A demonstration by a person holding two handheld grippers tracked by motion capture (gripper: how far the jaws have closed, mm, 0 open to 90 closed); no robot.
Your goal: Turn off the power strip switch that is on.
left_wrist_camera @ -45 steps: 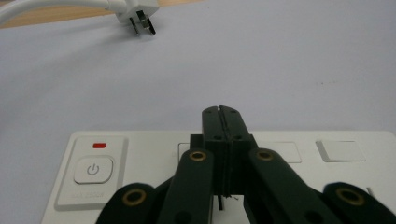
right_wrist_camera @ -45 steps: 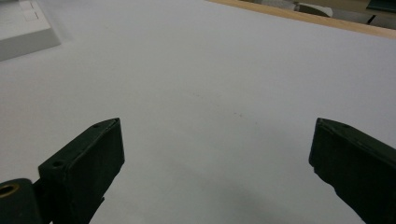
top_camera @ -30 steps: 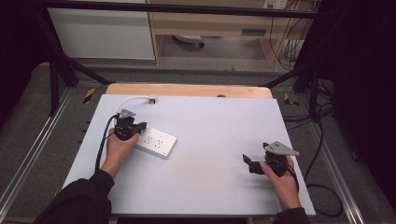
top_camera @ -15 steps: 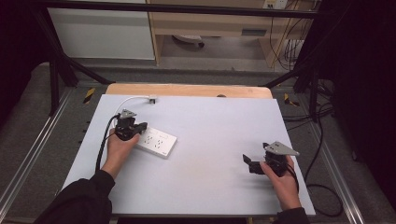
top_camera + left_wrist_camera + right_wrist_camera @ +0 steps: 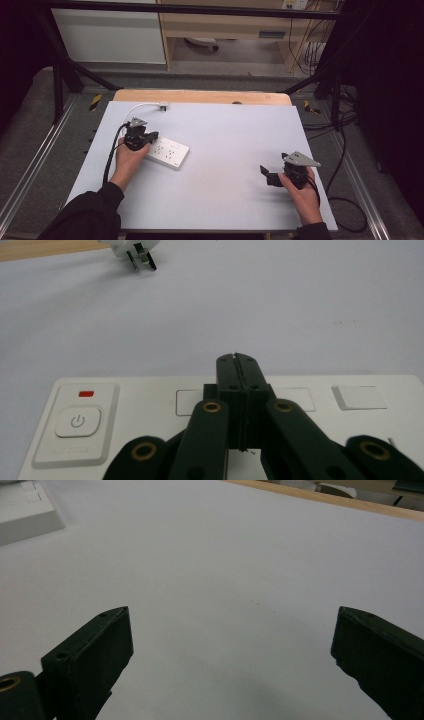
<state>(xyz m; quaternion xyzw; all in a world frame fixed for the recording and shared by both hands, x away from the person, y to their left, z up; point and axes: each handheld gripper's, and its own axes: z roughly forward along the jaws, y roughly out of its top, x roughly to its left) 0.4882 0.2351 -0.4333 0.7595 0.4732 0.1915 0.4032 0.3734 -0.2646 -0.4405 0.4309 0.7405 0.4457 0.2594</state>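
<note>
One power strip (image 5: 168, 152): white, left of centre in the high view
One plug (image 5: 138, 255): top left, left gripper view
Writing: power symbol on its switch; small print below unreadable
Left gripper (image 5: 236, 362): jaws clenched, empty, over the strip
Right gripper (image 5: 230, 645): jaws spread, empty, lower right

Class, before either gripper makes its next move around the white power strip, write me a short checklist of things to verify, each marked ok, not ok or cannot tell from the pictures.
1. Left gripper shut, nothing between its fingers: ok.
2. Left gripper tips over the power strip, past the power button: ok; whether they touch it: cannot tell.
3. Right gripper open and holding nothing: ok.
4. Right gripper apart from the power strip, over bare table: ok.
5. Plug lying loose on the table, its prongs bare: ok.
6. Power strip switched off: cannot tell; a red mark sits above the button.
</note>
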